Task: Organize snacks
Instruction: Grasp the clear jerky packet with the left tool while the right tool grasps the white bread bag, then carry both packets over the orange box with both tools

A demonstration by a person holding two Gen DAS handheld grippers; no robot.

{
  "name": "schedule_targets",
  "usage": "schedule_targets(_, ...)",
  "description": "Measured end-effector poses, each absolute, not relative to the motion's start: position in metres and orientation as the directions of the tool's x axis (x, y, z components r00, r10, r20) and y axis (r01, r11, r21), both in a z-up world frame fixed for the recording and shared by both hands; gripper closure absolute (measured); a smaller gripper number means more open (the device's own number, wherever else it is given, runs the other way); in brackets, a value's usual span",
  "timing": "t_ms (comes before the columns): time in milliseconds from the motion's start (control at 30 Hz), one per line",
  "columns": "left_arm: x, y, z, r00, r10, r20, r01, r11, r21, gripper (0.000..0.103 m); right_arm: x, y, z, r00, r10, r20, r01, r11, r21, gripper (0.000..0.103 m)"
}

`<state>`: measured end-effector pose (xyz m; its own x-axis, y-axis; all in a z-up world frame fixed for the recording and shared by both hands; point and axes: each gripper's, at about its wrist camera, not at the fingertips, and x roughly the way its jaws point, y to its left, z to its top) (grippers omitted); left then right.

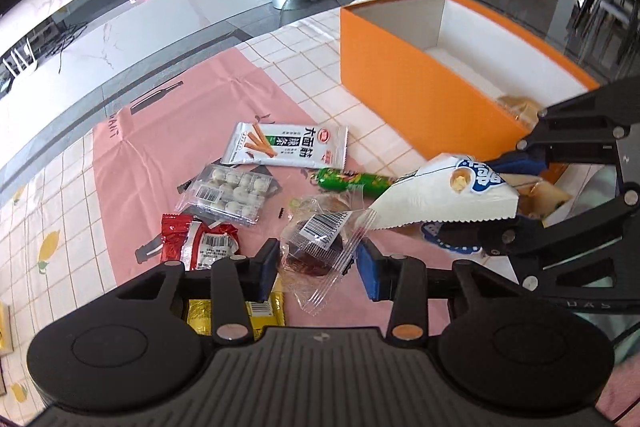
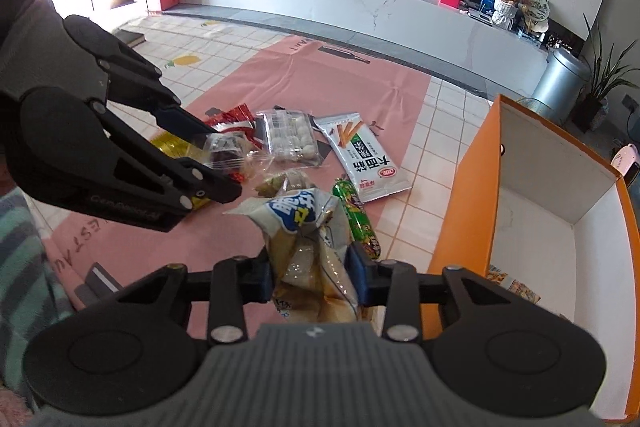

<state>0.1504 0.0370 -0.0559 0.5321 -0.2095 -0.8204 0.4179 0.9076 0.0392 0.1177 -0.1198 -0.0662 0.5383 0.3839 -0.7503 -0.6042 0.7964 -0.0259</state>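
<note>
A clear-wrapped dark cake (image 1: 316,247) is grasped between the fingers of the left gripper (image 1: 318,269) and is held above the pink mat (image 1: 192,115) on the bench. A crumpled white snack bag (image 2: 308,251) is clenched in the fingers of the right gripper (image 2: 310,273), just beside the orange box (image 2: 468,195). The remaining snacks are seen scattered on the mat: a green sausage (image 2: 356,217), a white strip pack (image 1: 286,145) and a clear tray of white balls (image 1: 234,193).

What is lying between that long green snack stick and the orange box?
Nothing: in the right wrist view only bare white tiled cloth separates the green snack stick from the orange box.
</note>
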Motion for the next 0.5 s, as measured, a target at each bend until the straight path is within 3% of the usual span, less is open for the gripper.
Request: schedule_targets(500, 0.138, -0.014, 0.008, 0.559, -0.319, -0.765, 0.428, 0.901, -0.063, 0.056, 0.122, -0.221, 0.003, 0.638, 0.437, -0.634, -0.433, 0.885, 0.173, 0.069)
